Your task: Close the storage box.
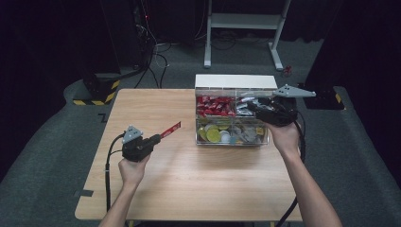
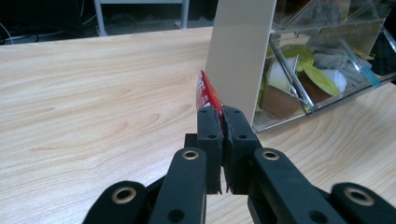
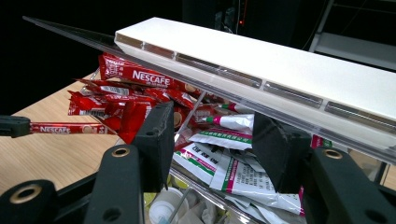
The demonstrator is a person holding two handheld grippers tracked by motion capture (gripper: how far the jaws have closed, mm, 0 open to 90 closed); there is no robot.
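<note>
The left tongs [image 1: 158, 137] clamp a red sachet [image 1: 170, 129] above the surface [image 1: 189, 179], left of the clear organizer box [image 1: 231, 141]. The right tongs [image 3: 212, 140] stand partly open, empty, over its packets.

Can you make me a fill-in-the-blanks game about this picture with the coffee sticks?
1. The left gripper is shut on a ____ coffee stick.
2. The clear box sits on a ____ table.
3. The right gripper hovers over the white packets with its jaws ____.
4. The lid of the box is ____.

Missing words: red; wooden; open; white
</note>
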